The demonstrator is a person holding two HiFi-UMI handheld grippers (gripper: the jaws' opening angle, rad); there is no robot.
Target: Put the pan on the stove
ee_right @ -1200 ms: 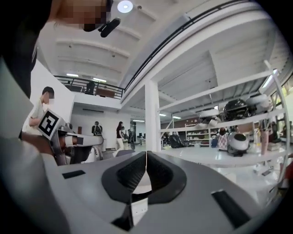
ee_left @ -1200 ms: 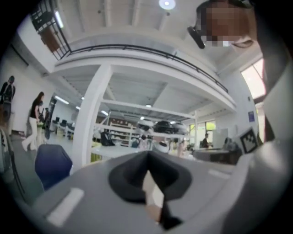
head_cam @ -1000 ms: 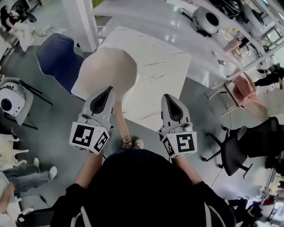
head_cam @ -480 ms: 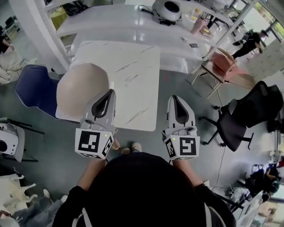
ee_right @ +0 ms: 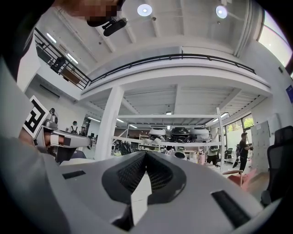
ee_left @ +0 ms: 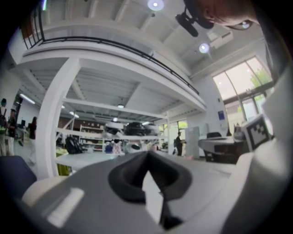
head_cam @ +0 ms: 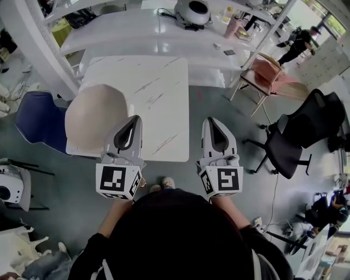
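Observation:
The cream pan [head_cam: 94, 116] lies on the left part of the white marble table [head_cam: 158, 93], its round body filling that corner. The left gripper hides its handle. My left gripper [head_cam: 134, 118] hovers over the pan's right edge, shut and with nothing in it. My right gripper [head_cam: 210, 121] is level with it, just past the table's right edge over the floor, also shut and with nothing in it. In the left gripper view the left gripper [ee_left: 149, 157] has its jaws pressed together. In the right gripper view the right gripper [ee_right: 145, 157] is the same. Both views look out level across the room.
A blue chair [head_cam: 37, 117] stands left of the table. A black office chair [head_cam: 290, 143] and a pink chair [head_cam: 267, 76] stand to the right. Long white tables [head_cam: 131, 34] with a round grey appliance [head_cam: 192, 11] lie behind. A white pillar [head_cam: 35, 46] rises at far left.
The head view has swung: the table now sits square and further up the frame. The pan's handle, visible one second ago, is hidden behind the left gripper. Both grippers stay shut.

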